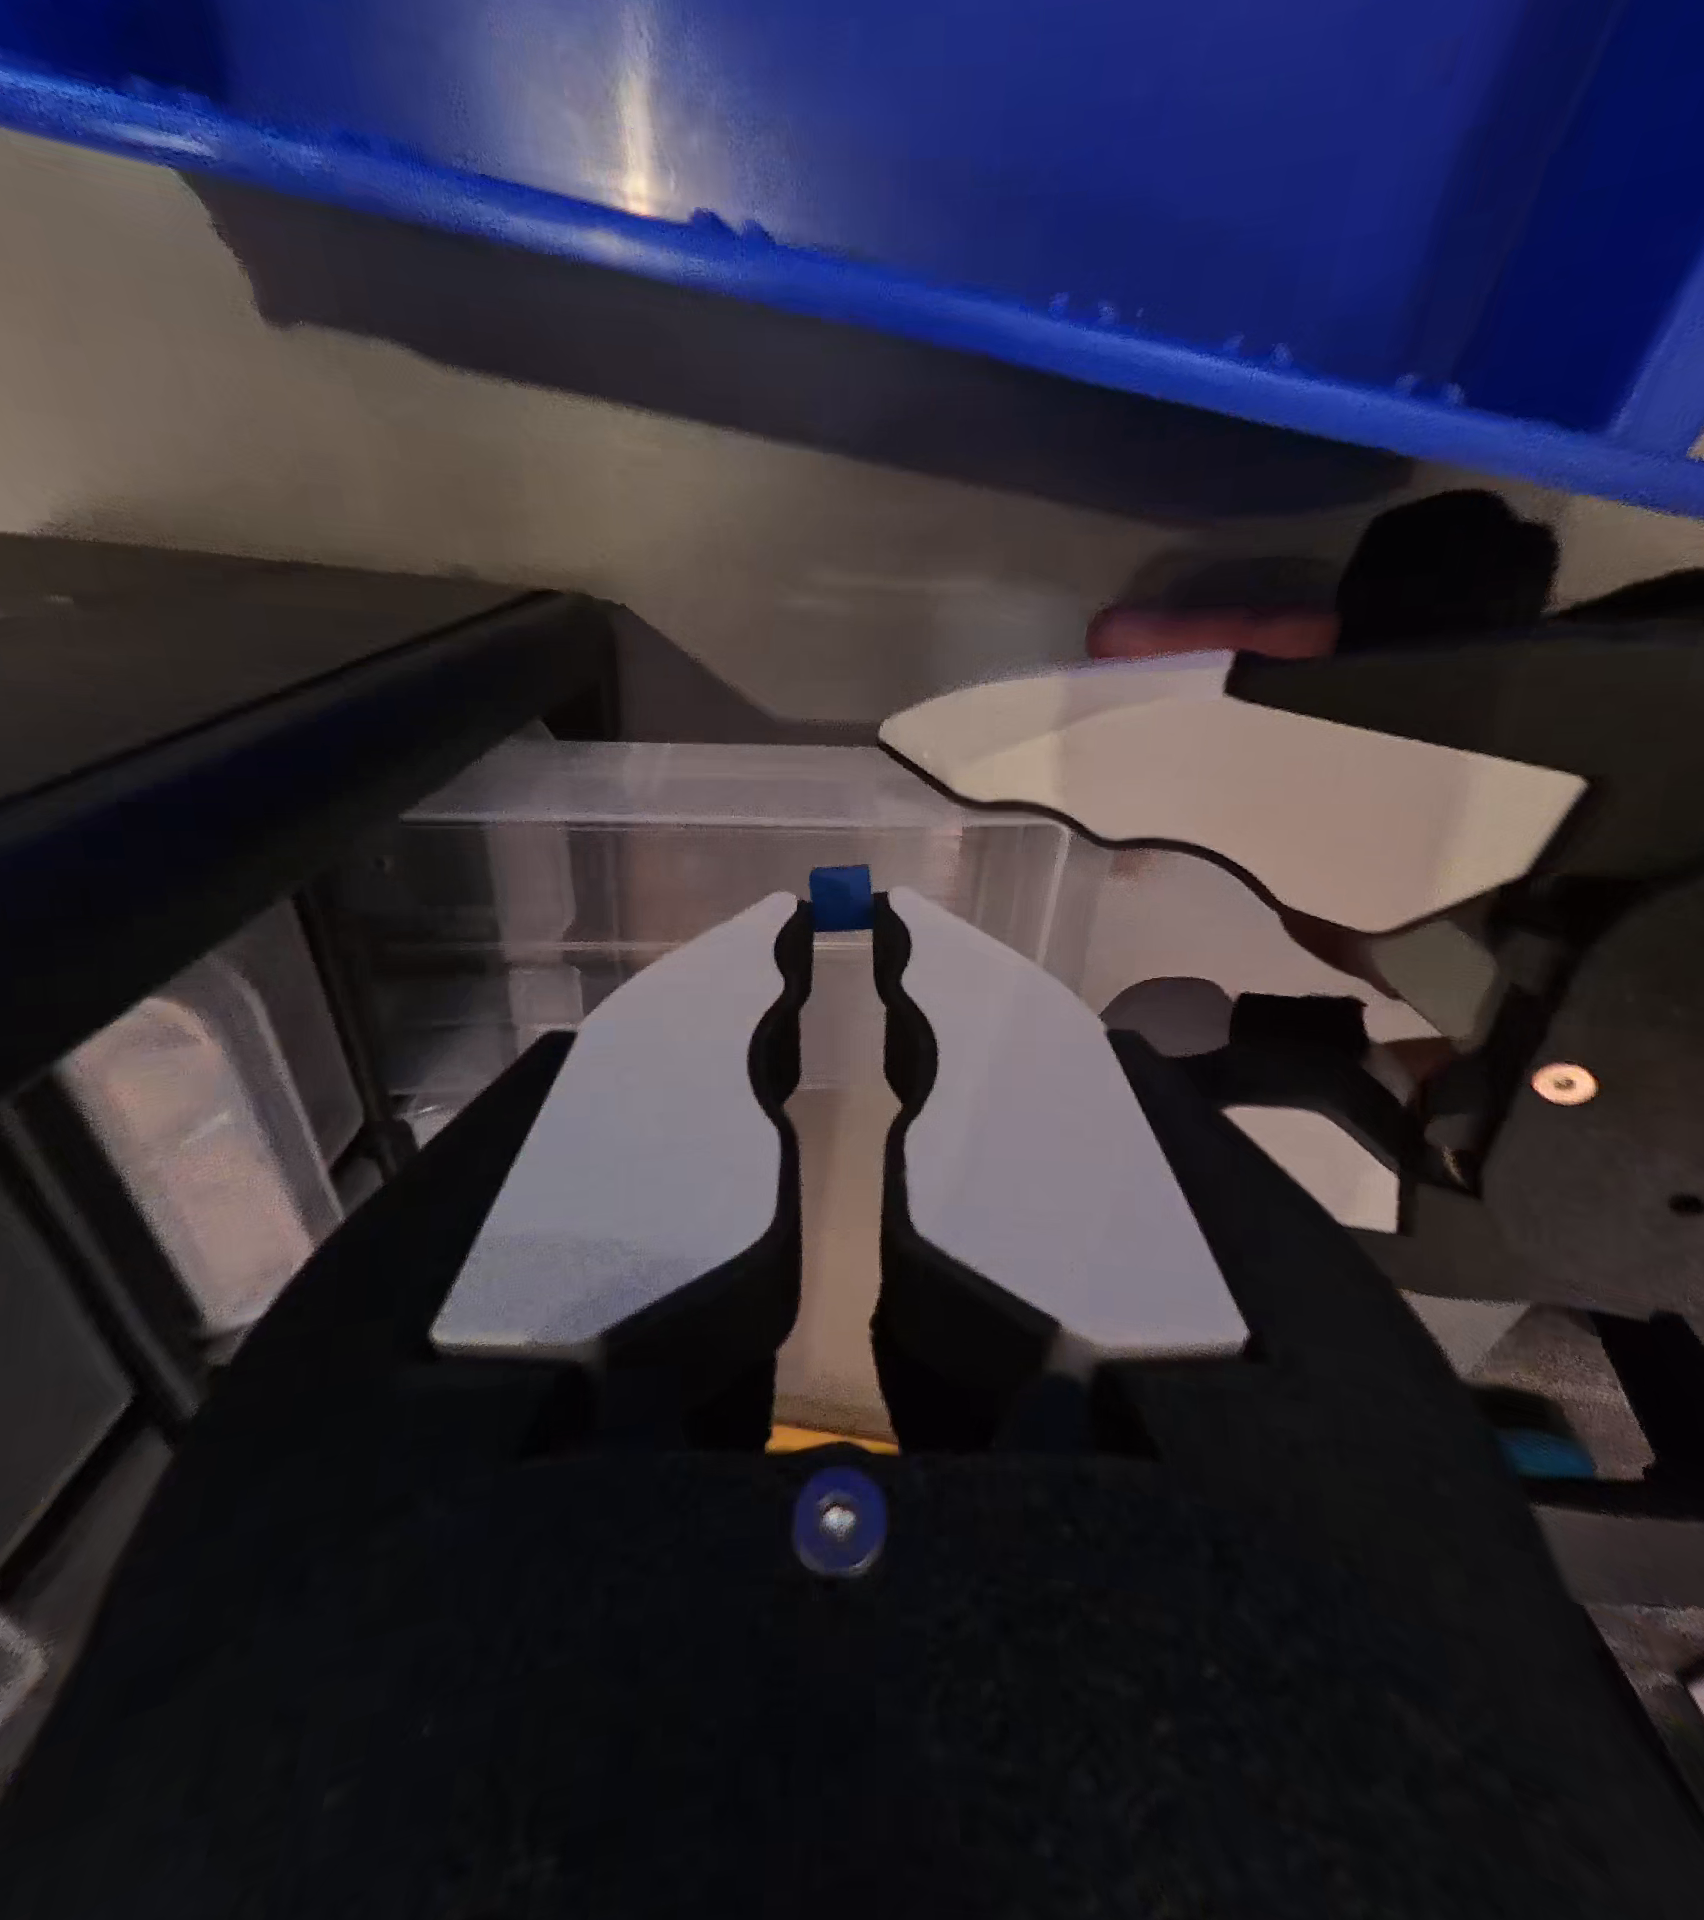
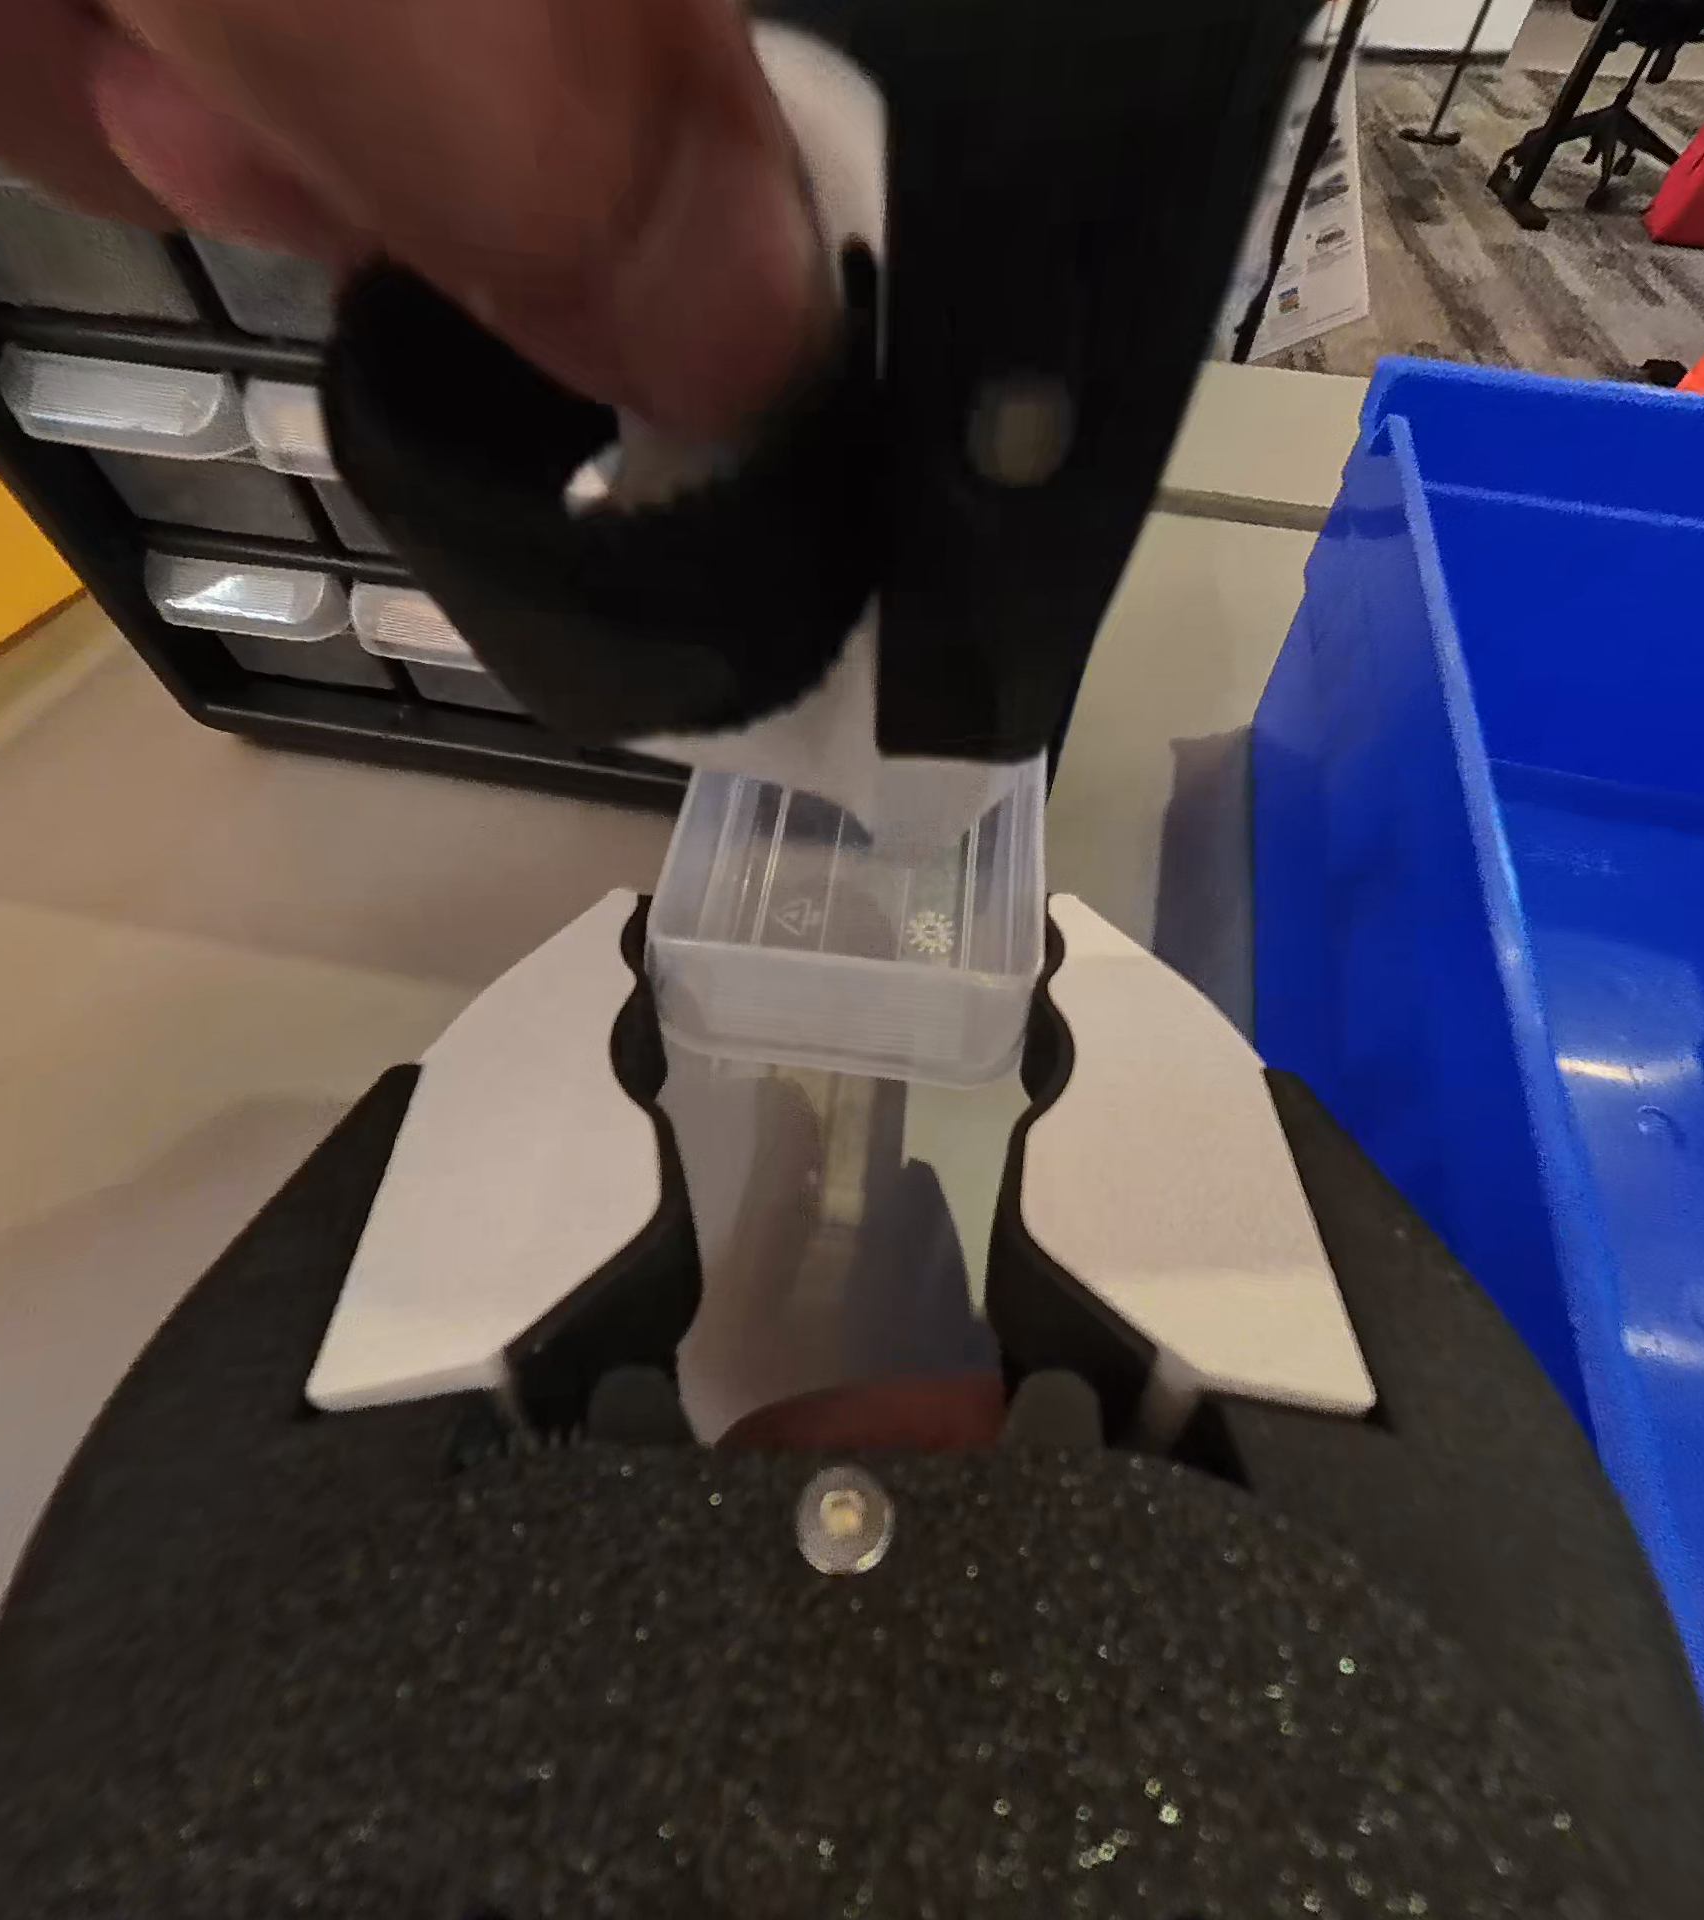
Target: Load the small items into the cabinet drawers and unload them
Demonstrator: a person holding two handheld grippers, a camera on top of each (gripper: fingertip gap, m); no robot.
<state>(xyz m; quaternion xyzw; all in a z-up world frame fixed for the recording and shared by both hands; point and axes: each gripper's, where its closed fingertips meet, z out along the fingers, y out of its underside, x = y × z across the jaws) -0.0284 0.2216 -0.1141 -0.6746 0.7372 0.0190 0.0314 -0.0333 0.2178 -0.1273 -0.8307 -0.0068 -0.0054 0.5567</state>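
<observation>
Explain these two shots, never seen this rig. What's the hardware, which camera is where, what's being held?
No robot: a person holds two handheld claws, each with a camera looking along its fingers. In the left wrist view, the left claw pinches a small blue block in front of a clear plastic drawer. In the right wrist view, the right claw grips that clear drawer, pulled out of the black drawer cabinet. A blue bin stands at right on the beige table.

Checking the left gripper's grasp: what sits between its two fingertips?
A small blue block is pinched between the fingertips of the left gripper, in front of the clear drawer. The left wrist view shows it.
</observation>
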